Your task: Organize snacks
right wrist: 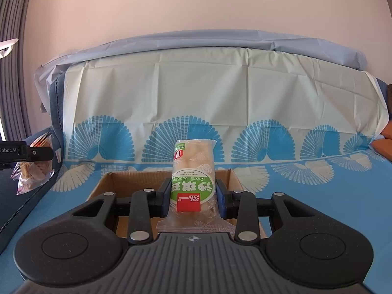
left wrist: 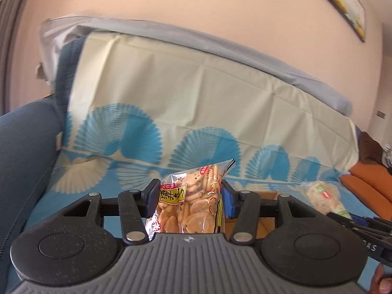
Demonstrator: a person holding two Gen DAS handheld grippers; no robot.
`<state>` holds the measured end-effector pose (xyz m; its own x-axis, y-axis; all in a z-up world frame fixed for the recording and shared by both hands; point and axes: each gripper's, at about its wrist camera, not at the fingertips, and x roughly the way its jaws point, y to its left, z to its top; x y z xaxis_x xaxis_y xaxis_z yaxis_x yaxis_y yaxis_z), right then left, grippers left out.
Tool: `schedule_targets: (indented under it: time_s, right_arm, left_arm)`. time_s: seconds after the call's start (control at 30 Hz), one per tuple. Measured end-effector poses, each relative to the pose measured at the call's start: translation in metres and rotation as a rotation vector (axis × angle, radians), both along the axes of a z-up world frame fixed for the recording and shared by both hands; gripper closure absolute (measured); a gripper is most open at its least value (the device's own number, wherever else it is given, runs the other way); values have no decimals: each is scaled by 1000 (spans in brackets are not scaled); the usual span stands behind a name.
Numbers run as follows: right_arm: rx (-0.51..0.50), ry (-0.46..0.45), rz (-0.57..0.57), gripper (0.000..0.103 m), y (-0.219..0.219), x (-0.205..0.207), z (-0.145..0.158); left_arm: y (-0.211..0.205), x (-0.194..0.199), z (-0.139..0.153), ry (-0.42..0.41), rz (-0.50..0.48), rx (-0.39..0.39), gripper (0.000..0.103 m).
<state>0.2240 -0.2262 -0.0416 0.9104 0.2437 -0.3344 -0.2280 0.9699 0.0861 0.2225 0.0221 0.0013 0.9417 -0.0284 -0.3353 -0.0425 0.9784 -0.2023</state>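
Cardboard dead ahead: the box (right wrist: 107,183) sits open on the blue cloth (right wrist: 306,196), and we're carrying a snack in each hand toward it. Our right gripper (right wrist: 193,199) has its pads pressed on a green-label bun pack (right wrist: 193,169), held upright right over the box. Our left gripper (left wrist: 188,199) is clamped on a cracker bag (left wrist: 193,196) off to the left of the box, whose edge just shows past the right-hand pad.

We'd call this the carry-to-box step. Next, we'd judge, lower the bun pack inside and let the pads part, then bring the crackers across.

As for contents, the box interior we can see looks bare (our own tools hide its floor).
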Motion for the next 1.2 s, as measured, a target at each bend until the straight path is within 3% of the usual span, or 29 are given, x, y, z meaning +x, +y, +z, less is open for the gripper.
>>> schedule_targets:
  time_s: [0.4, 0.47, 0.5, 0.53, 0.57, 0.63, 0.7, 0.93, 1.07, 1.2]
  right_arm:
    - [-31, -1, -9, 65, -3, 3, -3]
    - [-30, 10, -1, 65, -1, 6, -5]
    - [-25, 17, 7, 64, 0, 7, -5]
    - [-25, 23, 10, 61, 1, 8, -6]
    - [-34, 29, 11, 47, 2, 10, -6]
    - [-54, 26, 1, 30, 6, 11, -7]
    - [-62, 26, 0, 27, 8, 13, -7]
    - [-69, 40, -29, 1, 7, 16, -10]
    - [-64, 45, -31, 1, 4, 13, -10]
    - [-68, 27, -30, 1, 1, 4, -8]
  left_arm:
    - [-57, 18, -16, 0, -122, 7, 46]
    - [-60, 26, -17, 12, -132, -4, 43]
    - [-61, 31, -18, 29, -145, -16, 33]
    - [-61, 35, -19, 42, -154, -30, 29]
    - [-60, 37, -20, 45, -147, -39, 28]
    - [-57, 39, -20, 43, -129, -47, 26]
    - [-51, 40, -19, 46, -119, -64, 25]
    - [-38, 36, -16, 65, -124, -79, 18]
    - [-33, 28, -19, 89, -136, -54, 18]
    - [-32, 11, -19, 75, -114, 24, 18]
